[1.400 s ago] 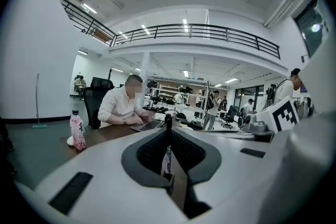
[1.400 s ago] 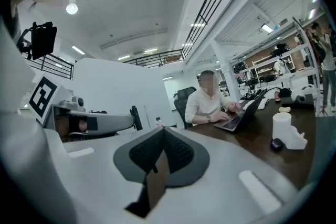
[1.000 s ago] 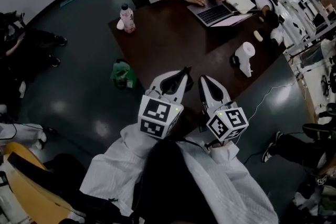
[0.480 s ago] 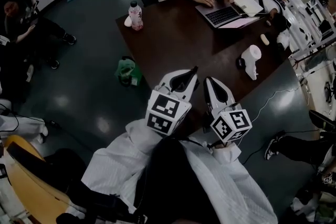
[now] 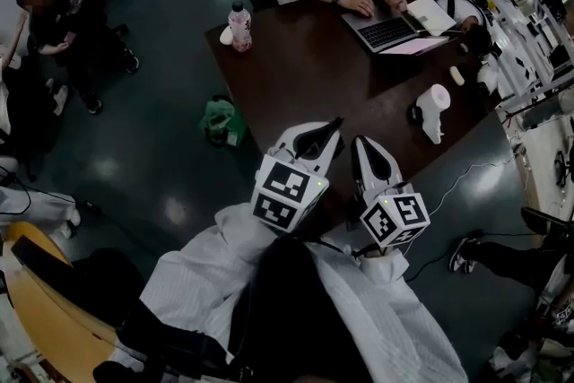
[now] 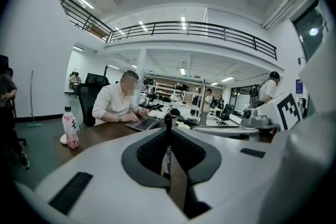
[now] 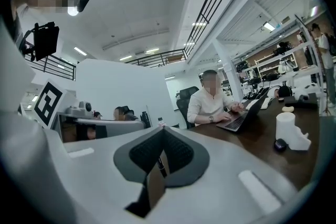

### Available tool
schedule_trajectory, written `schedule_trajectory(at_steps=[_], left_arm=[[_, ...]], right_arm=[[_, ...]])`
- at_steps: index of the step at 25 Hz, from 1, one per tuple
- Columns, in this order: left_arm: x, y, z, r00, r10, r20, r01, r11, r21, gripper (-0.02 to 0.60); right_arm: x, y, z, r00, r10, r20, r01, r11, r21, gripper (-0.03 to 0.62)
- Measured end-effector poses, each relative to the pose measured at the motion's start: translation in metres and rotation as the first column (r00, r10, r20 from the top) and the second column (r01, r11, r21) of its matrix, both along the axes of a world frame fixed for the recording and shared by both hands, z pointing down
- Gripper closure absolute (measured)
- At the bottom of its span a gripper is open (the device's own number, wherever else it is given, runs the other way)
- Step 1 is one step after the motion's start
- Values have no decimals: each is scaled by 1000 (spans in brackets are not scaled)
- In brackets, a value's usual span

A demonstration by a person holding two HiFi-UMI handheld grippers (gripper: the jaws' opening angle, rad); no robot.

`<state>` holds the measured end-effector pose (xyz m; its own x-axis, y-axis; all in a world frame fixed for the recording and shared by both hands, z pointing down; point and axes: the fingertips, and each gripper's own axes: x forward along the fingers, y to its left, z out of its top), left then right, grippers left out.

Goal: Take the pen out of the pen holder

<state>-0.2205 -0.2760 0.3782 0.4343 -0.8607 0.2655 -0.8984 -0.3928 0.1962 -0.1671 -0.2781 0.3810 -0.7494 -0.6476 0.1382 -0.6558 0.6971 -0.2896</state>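
Now: pen clamped in left gripper

Left gripper [image 6: 168, 135] is clenched on a thin black pen [image 6: 168, 123], which stands upright between its jaws, over the near corner of the brown table [image 5: 305, 67]. Right gripper [image 7: 162, 134], just beside it, has its jaws pressed together. White cylindrical stand [image 5: 437, 106] sits well apart on the table.

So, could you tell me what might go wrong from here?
The pen stands in the jaws of the left gripper, so it might tilt or slip. The right gripper is close beside it and could knock it. Both are near the table edge; a dropped pen may fall to the floor.
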Motion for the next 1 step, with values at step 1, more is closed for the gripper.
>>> schedule_trajectory(at_steps=[1], left_arm=[[0,0,1,1000,3,2,-3,1000,-3,554]], right_arm=[[0,0,1,1000,1,1,-1,1000,-2,594]])
